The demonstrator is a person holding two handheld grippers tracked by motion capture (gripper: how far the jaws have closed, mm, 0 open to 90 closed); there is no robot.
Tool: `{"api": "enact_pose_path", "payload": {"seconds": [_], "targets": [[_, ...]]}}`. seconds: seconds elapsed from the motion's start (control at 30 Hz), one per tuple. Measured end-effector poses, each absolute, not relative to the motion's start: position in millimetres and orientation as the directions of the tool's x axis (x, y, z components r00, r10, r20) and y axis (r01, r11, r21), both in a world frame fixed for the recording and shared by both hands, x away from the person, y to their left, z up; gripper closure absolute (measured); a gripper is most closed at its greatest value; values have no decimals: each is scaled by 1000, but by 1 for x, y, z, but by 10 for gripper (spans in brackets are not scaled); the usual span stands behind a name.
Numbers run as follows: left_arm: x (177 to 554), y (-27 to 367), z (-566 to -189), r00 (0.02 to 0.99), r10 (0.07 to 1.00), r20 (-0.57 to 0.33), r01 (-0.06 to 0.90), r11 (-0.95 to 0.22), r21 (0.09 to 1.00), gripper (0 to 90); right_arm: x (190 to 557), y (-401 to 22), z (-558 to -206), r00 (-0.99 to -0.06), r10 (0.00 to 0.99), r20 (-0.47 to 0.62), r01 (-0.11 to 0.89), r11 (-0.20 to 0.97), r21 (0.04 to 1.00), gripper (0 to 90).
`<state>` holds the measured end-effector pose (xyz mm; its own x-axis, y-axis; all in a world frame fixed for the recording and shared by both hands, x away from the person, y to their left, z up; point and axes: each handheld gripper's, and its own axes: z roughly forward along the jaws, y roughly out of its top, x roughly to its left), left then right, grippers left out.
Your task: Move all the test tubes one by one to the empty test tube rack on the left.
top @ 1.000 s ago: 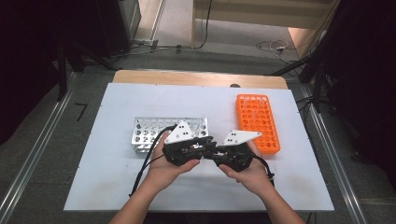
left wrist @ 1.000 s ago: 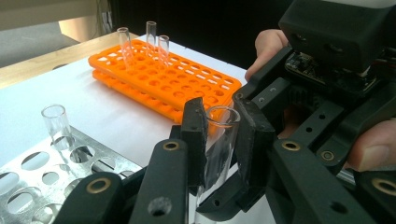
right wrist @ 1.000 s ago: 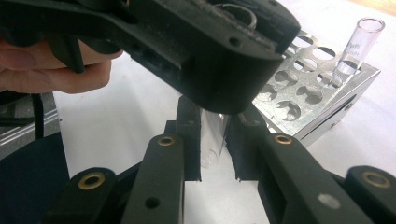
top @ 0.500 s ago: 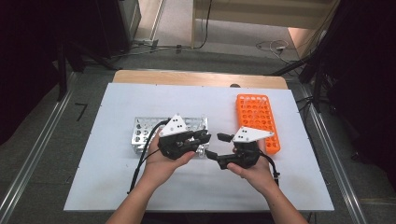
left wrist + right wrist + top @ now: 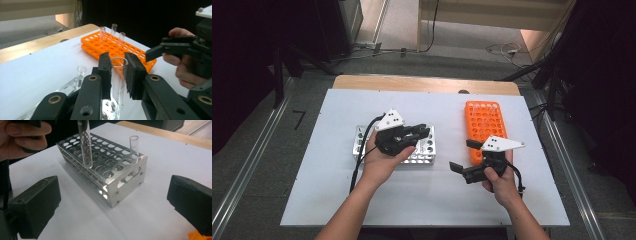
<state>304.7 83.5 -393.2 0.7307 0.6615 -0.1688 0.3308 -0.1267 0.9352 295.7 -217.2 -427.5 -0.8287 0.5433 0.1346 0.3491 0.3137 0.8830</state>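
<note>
Left gripper (image 5: 117, 72) is clamping a glass tube (image 5: 117, 82) over the metal rack (image 5: 394, 145) at frame center, right gripper's (image 5: 464, 156) jaws just opening empty, so a tilted tube might be missing its hole and cracking.

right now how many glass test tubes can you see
5: three standing in the orange rack, at and; one in the metal rack at; one clamped in the left gripper at. Others may be hidden.

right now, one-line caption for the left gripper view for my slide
Left claw shut on a clear glass tube above the metal rack, orange rack with three tubes behind.
</note>
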Motion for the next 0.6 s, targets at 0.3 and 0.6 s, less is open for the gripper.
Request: {"api": "enact_pose_path", "payload": {"seconds": [0.3,0.6], "targets": [[324,88,-391,700,695,-162,326,-110,939,751,302,-236,-429,-801,579,150,370,283,885,0],[339,88,-395,671,724,-159,331,-100,938,751,306,-245,-431,-793,591,150,373,276,886,0]]}}
